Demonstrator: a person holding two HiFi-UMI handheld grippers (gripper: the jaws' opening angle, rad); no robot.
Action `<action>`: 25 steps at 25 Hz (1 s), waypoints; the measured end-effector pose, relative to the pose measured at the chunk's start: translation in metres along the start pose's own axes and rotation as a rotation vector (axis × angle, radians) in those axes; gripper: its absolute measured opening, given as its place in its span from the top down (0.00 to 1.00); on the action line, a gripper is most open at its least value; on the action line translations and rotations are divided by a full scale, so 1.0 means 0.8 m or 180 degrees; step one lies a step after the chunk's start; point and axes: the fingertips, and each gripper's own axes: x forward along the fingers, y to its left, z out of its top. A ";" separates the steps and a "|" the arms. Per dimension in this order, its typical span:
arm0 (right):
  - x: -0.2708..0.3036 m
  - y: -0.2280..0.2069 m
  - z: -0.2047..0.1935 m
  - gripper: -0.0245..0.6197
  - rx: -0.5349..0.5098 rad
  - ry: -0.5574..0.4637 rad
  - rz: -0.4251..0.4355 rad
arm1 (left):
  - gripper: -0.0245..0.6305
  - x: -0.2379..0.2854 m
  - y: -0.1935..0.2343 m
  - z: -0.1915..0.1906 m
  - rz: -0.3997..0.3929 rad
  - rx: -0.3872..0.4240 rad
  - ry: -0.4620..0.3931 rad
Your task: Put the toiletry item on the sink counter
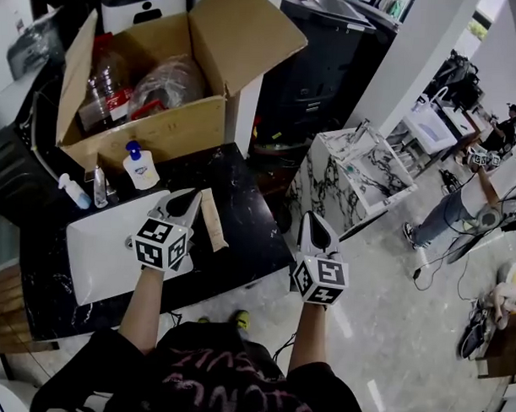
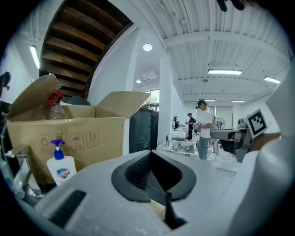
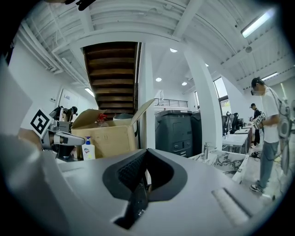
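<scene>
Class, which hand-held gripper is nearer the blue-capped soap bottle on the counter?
Left. The left hand-held gripper is above a corner of the basin, close to the soap bottle; the right hand-held gripper is beyond the edge of the counter, above the floor.

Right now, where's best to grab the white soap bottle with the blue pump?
The white plastic soap bottle stands upright just in front of the brown cardboard box, so probably pinch its wide body below the blue pump, coming from the white sink side.

Head view: overhead, steeply down onto the table. Both gripper views: low, near level, facing forward; all three share the cardboard box.
</scene>
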 end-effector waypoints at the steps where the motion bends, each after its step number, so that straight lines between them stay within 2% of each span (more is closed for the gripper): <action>1: -0.001 0.001 0.002 0.95 -0.0003 -0.0012 -0.0001 | 0.97 -0.002 0.000 0.003 0.0009 0.0010 -0.0015; 14: -0.010 0.011 0.039 0.96 -0.0039 -0.0211 0.0019 | 0.96 -0.028 0.001 0.058 0.0121 0.0147 -0.0293; 25: -0.006 0.023 0.041 0.96 -0.0075 -0.0245 0.0051 | 0.96 -0.040 0.010 0.070 0.0175 0.0126 -0.0410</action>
